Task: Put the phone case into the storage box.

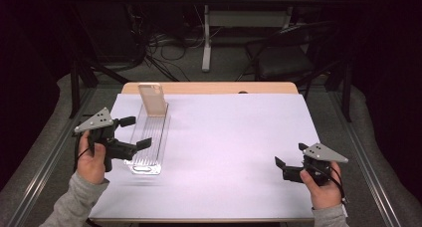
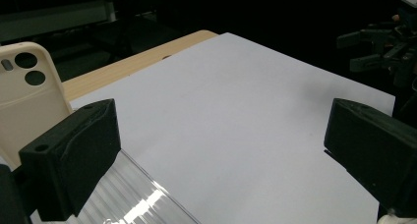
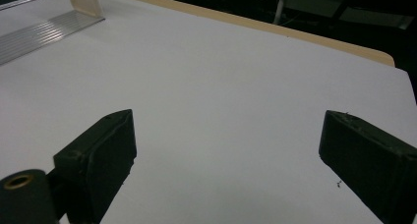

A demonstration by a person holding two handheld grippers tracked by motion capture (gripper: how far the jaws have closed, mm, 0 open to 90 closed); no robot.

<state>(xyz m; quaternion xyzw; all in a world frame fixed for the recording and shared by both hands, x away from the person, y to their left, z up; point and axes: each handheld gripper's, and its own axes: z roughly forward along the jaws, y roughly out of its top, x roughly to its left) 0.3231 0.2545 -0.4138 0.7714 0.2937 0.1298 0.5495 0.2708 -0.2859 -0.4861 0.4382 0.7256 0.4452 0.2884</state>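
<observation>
My left claw [image 1: 130,132], jaws spread, hangs beside the ribbed clear rack [image 1: 149,137] at the tabletop's [image 1: 239,137] left, a cream phone case [image 1: 152,99] upright at its far end. The right claw [image 1: 290,162], also spread, waits well apart; I'd approach the case squarely, pinching its edges so it doesn't tip

A desk [image 1: 209,87] with a light wooden top carries everything here. A large white sheet [image 1: 224,147] covers nearly all of it, leaving a strip of bare wood along the far edge, where a small dark hole sits near the middle. On the left part of the sheet lies a long clear ribbed rack [image 1: 149,142], running from the near side toward the far edge. At its far end a cream phone case [image 1: 153,100] stands upright in the rack, its camera cutouts at the top. The rest of the sheet, to the right of the rack, is plain white.
</observation>
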